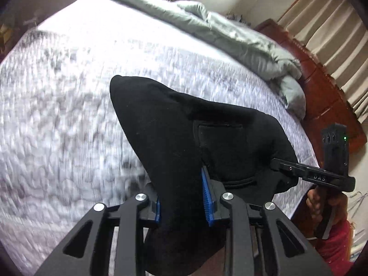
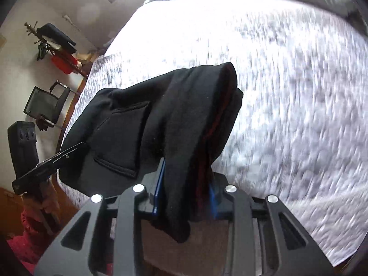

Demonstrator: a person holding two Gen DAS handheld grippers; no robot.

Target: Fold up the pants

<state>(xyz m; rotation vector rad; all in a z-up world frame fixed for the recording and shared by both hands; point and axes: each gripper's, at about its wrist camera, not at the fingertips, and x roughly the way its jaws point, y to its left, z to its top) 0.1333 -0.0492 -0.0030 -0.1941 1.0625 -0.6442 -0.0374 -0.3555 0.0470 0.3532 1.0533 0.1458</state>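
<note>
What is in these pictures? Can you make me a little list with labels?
place: bed with white quilt
clothing: black pants, lifted off the quilt
left gripper: shut on the pants
right gripper: shut on the pants
pocket: patch pocket faces the cameras
bedding: grey blanket bunched at far edge

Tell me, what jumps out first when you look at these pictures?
The black pants jump out first, dark against the pale bed cover, lifted off the bed in the middle of both views. Each end is pinched in blue-padded jaws: the left gripper and the right gripper. A rumpled grey blanket lies along the far side of the bed.
</note>
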